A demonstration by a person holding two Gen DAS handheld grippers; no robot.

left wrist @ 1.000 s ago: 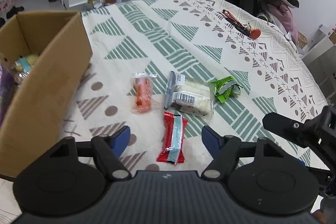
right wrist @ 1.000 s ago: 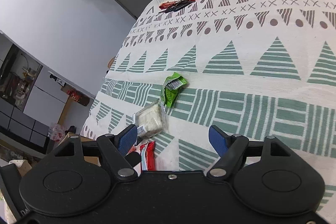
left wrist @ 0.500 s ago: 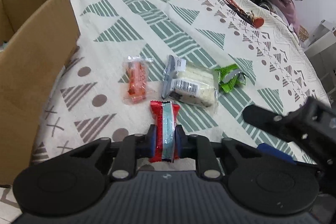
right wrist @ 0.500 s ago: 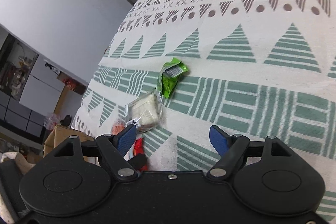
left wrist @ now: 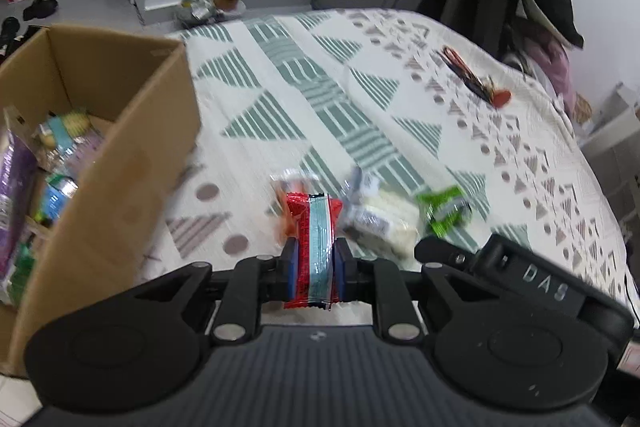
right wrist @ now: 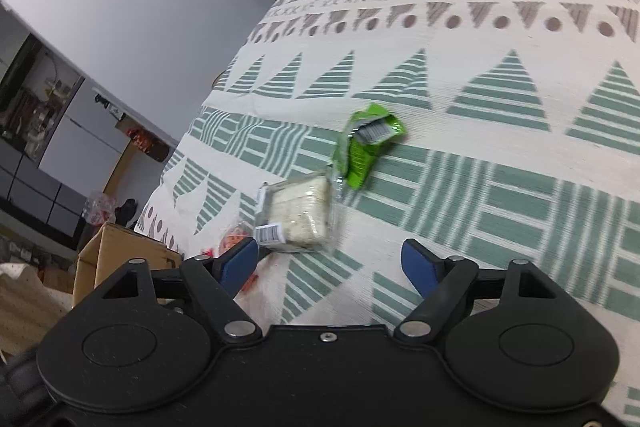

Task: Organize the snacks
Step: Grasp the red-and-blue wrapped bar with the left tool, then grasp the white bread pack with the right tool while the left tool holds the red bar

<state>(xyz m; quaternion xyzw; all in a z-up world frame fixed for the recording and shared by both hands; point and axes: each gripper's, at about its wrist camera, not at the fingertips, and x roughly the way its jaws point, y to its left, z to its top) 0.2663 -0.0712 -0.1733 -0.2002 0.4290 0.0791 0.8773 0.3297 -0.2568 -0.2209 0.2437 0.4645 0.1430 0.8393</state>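
red snack bar (left wrist: 315, 239): glossy foil | box (left wrist: 120, 163): matt cardboard | tablecloth (right wrist: 480, 75): woven cloth

- Left gripper (left wrist: 314, 263): blue pads clamped on a red snack bar (left wrist: 314, 227), held above the table.
- Right gripper (right wrist: 332, 263): jaws spread wide, empty.

Left gripper (left wrist: 314, 269): black ribbed housing, round side discs, silver screws, blue pads (left wrist: 290, 267). Right gripper (right wrist: 332, 263): same black body, blue pads; white "DAS" lettering.
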